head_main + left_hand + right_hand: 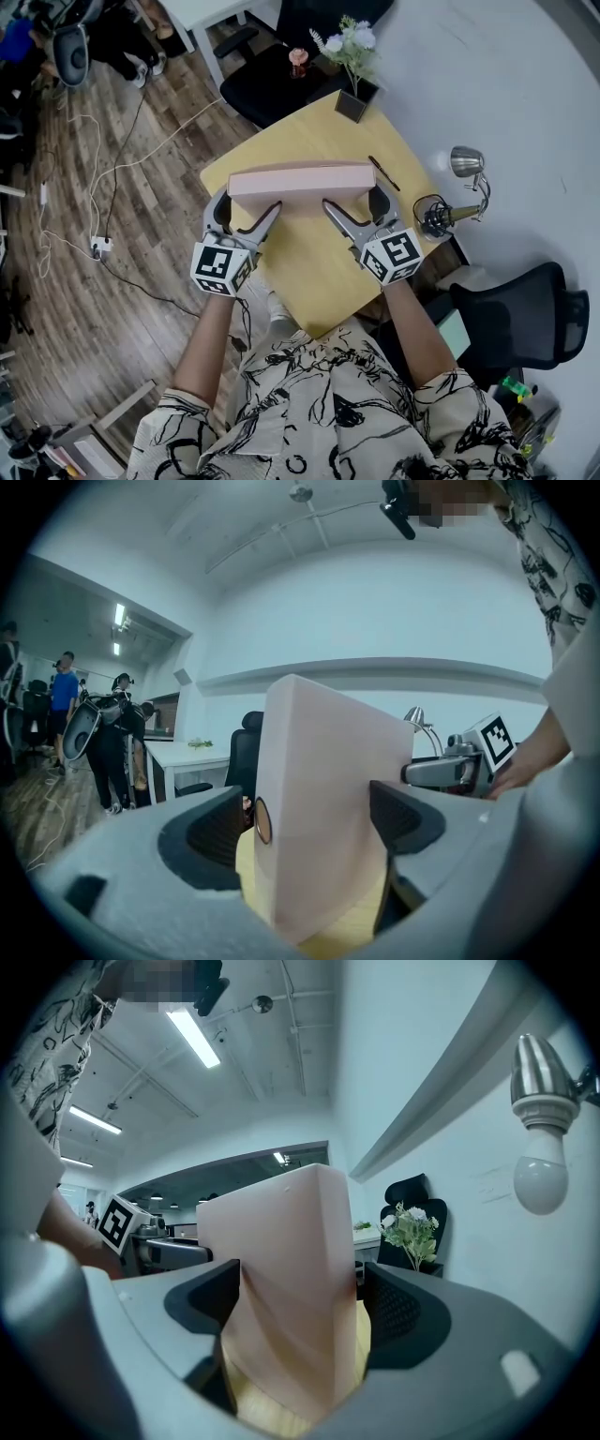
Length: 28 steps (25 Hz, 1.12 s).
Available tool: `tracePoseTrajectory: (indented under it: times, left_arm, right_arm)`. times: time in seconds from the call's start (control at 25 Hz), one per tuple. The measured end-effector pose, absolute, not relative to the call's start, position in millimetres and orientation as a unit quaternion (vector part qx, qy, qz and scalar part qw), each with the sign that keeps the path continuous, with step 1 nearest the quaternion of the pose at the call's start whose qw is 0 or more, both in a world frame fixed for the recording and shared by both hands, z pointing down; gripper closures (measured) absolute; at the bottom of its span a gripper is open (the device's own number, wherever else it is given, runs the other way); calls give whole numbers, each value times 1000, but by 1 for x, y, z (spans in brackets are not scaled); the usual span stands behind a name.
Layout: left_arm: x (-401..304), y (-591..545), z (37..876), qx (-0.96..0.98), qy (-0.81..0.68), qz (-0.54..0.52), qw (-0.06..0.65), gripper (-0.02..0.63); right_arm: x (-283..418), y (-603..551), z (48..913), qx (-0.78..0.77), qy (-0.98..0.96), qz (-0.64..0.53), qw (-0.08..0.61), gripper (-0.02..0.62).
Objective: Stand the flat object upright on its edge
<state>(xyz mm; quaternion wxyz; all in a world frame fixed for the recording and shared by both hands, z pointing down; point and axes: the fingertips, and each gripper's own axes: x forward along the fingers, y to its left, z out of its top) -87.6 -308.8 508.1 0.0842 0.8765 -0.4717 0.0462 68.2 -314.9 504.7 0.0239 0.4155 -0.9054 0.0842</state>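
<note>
A long, flat pink box [298,178] stands upright on its long edge across the yellow table [309,272]. My left gripper [247,208] straddles the box's left end. In the left gripper view the box [328,817] rises between the dark pads, with a gap showing at the left pad [217,829]. My right gripper [354,202] straddles the right end. In the right gripper view the box [281,1279] fills most of the space between the jaws, and a narrow gap shows at the right pad [394,1312]. Both grippers are open around the box.
A black pen [384,173] lies just behind the box's right end. A potted plant [354,101] stands at the table's far corner. A desk lamp [466,161] and a black device [436,217] sit at the right edge. Office chairs [520,323] stand around, and cables run over the floor at left.
</note>
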Motion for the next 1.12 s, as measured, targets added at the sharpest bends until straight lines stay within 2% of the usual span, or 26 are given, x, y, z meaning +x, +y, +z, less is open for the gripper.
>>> tracePoseTrajectory:
  times: [0.88,1.12]
  left_arm:
    - [-105,-279,497,878,-467,44,95,188]
    - [-122,-261,485,872,-481,44,75,246]
  right_arm:
    - [100,-284,486,424,-900,97,3,164]
    - [122,-262,467,429,-899,88,-10,224]
